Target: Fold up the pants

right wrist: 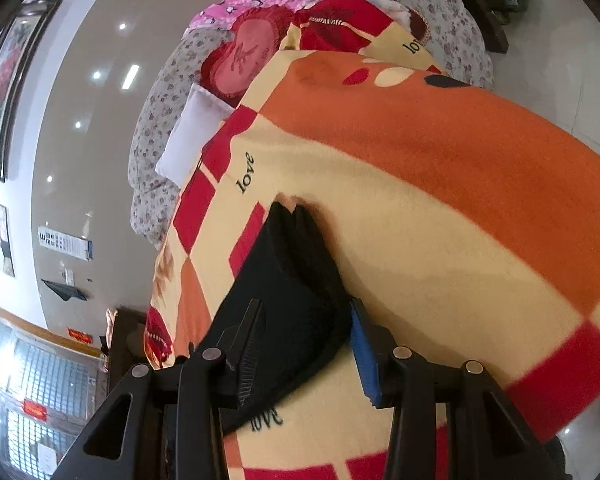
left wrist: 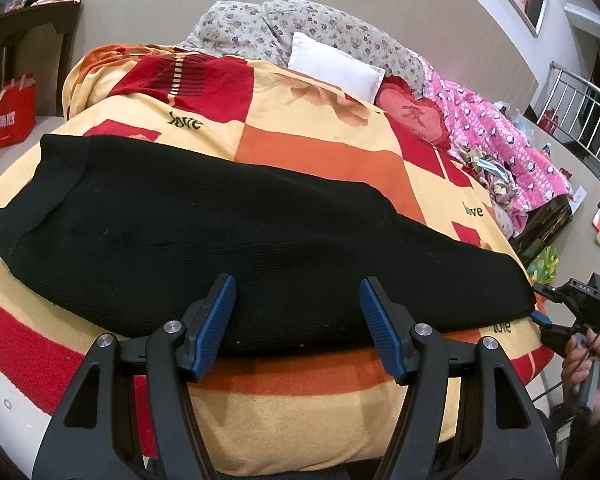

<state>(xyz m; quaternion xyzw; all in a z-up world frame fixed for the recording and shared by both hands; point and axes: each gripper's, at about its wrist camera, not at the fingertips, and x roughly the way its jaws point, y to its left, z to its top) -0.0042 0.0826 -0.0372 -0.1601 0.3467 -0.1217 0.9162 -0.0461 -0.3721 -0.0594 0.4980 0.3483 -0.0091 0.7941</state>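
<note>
Black knit pants lie flat across a bed, folded lengthwise, waistband at the left and leg ends at the right. My left gripper is open, its blue pads over the pants' near edge, holding nothing. My right gripper shows at the right of the left wrist view, at the leg ends. In the right wrist view the right gripper has its jaws either side of the leg ends of the pants, with a gap still between pads and cloth.
The bed carries an orange, red and cream checked blanket. Pillows, a heart cushion and a pink quilt lie at its far side. A red bag stands on the floor at left.
</note>
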